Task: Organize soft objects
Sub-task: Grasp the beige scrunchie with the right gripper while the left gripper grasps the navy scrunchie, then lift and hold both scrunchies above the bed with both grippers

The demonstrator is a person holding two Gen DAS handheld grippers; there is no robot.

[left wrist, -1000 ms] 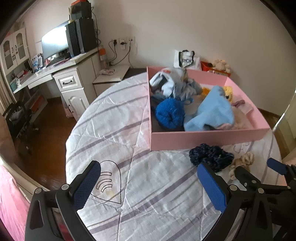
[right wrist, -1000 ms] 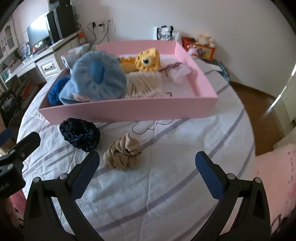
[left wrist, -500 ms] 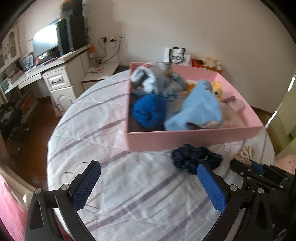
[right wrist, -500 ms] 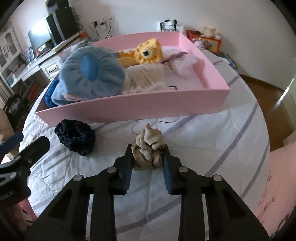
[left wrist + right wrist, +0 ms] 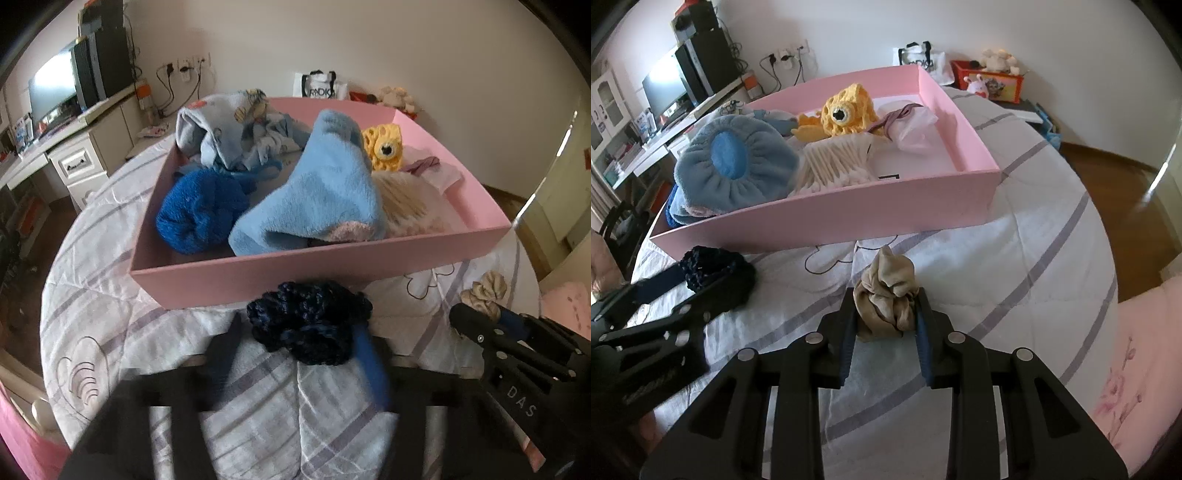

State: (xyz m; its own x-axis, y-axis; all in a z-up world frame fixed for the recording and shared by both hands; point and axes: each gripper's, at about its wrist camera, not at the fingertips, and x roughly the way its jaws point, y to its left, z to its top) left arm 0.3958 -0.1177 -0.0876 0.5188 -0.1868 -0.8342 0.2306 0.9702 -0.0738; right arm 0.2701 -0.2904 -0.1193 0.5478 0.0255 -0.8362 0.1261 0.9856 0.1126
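Gripping: right gripper (image 5: pixel 884 325) clamped on beige crumpled fabric scrunchie (image 5: pixel 886 295); left gripper (image 5: pixel 303 354), jaws just closing, pinching dark navy knitted scrunchie (image 5: pixel 310 319), both on quilt beside shallow pink cardboard box (image 5: pixel 258 273). Advisable: lifting clear of wall before release.

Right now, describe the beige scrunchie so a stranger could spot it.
Find the pink box on the striped quilt. In front of it lie two scrunchies; the beige scrunchie is the crumpled pale one, while the dark scrunchie is navy.
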